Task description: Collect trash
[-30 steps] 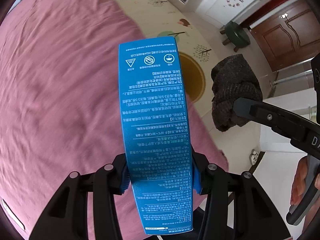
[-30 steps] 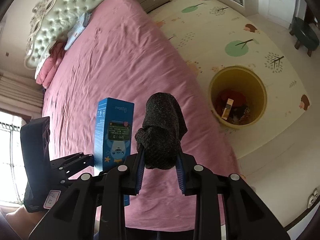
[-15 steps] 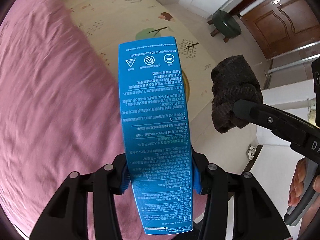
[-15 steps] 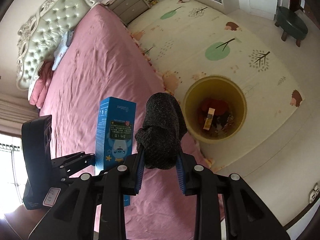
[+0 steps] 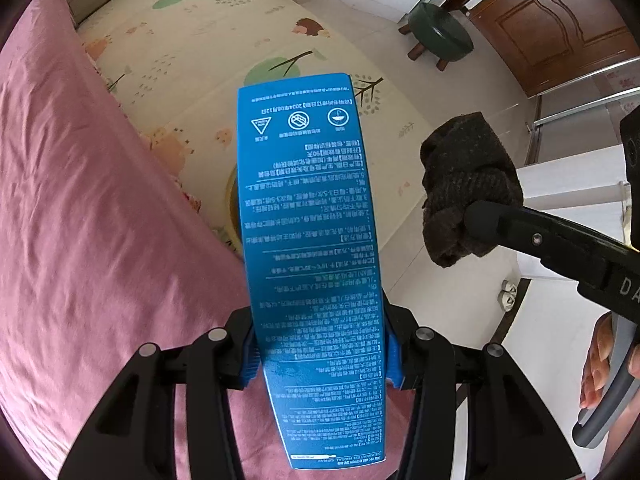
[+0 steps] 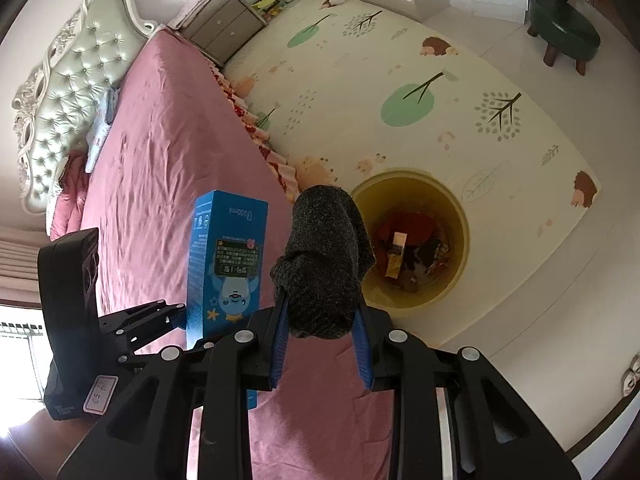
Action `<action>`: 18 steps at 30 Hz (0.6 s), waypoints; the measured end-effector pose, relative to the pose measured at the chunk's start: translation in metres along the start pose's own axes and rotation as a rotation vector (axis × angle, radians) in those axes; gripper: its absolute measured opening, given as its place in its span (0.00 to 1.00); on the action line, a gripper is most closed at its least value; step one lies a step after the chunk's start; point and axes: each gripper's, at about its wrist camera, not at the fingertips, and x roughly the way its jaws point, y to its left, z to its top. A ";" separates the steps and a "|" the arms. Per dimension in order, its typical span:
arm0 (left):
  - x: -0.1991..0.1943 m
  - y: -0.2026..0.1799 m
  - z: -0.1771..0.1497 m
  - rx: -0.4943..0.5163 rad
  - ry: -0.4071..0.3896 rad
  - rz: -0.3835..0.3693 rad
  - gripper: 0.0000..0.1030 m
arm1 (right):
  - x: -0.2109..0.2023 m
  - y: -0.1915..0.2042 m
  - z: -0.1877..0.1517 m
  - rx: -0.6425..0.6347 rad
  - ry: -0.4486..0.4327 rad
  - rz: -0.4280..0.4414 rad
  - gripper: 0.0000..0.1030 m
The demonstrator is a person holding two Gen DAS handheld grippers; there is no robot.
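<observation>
**Both loads carried off the bed toward the bin**

Over the last second both hands have travelled across the pink bed (image 6: 168, 152) toward its edge, and the yellow trash bin (image 6: 456, 208) on the play mat (image 6: 400, 60) has slid from far ahead and to the right into a spot just ahead of the right hand-held gripper (image 6: 322, 344). In the left wrist view, more mat and less bedspread now fills the frame, and only a sliver of the bin's rim peeks out beside the box.

The grips have not changed. The left hand-held gripper (image 5: 320, 360) is clamped on the blue box (image 5: 308, 240), which stands upright between its pads. The right hand-held gripper is closed on the dark sock (image 6: 324, 264), a bunched wad sticking out past the fingertips, just left of the bin's opening as seen from that wrist.

The bin already holds several items. Judging from this, the carry is nearly done: the sock looks close to a drop, while the box, further over the bed, probably needs more travel before release.
</observation>
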 end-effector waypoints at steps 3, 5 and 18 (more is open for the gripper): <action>0.003 -0.006 0.009 0.013 0.001 -0.027 0.48 | -0.006 -0.006 0.009 0.002 -0.008 0.002 0.35; 0.005 -0.009 0.013 0.024 0.004 -0.023 0.68 | -0.011 -0.012 0.014 0.010 -0.027 -0.004 0.41; -0.007 -0.012 0.012 0.041 -0.017 0.010 0.72 | -0.022 -0.006 0.021 -0.025 -0.036 -0.033 0.41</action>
